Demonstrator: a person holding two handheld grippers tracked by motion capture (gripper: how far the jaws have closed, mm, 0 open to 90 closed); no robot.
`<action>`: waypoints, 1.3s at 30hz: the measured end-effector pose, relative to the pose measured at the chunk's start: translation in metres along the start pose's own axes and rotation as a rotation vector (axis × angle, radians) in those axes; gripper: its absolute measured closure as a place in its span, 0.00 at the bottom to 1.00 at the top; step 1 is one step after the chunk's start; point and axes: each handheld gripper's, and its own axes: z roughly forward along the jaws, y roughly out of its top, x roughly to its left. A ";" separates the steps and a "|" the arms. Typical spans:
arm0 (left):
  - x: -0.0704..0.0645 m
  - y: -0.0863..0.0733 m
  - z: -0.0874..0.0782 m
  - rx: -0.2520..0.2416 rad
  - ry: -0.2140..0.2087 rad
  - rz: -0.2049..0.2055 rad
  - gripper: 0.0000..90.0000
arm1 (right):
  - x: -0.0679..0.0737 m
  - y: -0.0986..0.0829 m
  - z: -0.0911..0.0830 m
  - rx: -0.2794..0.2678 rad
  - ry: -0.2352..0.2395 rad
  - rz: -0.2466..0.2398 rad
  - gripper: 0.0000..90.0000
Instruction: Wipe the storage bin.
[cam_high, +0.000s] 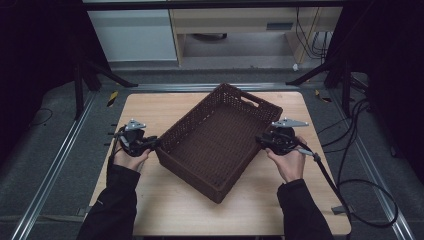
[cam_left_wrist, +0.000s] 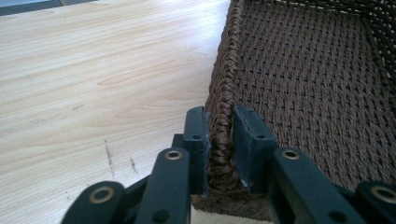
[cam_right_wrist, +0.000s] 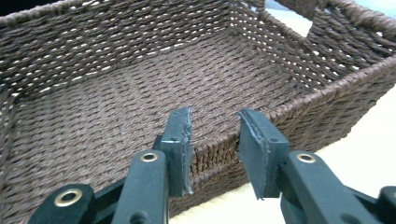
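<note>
Basket (cam_high: 215, 142), brown and woven, sits at the middle of the table (cam_high: 165, 207), turned at an angle to its edges, with 1 corner toward the person and a handle cut-out in the far end wall. It holds nothing.

The left gripper (cam_high: 150, 143) is at the basket's left corner. In the left gripper view its 2 jaws are pressed onto the braided rim (cam_left_wrist: 223, 107), 1 jaw outside the wall and 1 inside, pinching it between them; the left gripper (cam_left_wrist: 219, 140) straddles the rim where the wall meets the pale wood. The basket's woven floor (cam_left_wrist: 317, 93) lies to the right of the rim in that view, the bare tabletop (cam_left_wrist: 93, 84) to the left.

The right gripper (cam_high: 260, 141) is at the basket's right long wall, held by the person's right hand (cam_high: 290, 162). In the right gripper view its jaws stand spread, with the rim (cam_right_wrist: 215, 147) showing in the gap between them; the right gripper (cam_right_wrist: 215, 126) points over the wall into the basket (cam_right_wrist: 116, 107). Neither jaw visibly presses the weave, and whether they touch it I cannot tell. The handle cut-out (cam_right_wrist: 289, 21) shows at the upper right of that view.

The left hand (cam_high: 131, 159) grips its tool just beside the basket's corner. Both dark sleeves come in from the near table edge. A cable (cam_high: 327, 175) trails from the right gripper off the table's right side.
</note>
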 end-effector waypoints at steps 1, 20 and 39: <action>0.001 0.001 0.002 0.005 0.004 0.003 0.84 | 0.000 0.001 -0.001 0.006 0.002 0.002 0.64; 0.012 0.012 0.001 -0.025 0.057 -0.016 0.67 | -0.019 -0.003 -0.005 0.005 -0.085 0.021 0.59; -0.004 -0.001 -0.007 -0.049 0.068 -0.032 0.56 | -0.031 0.000 -0.015 -0.070 -0.145 0.026 0.50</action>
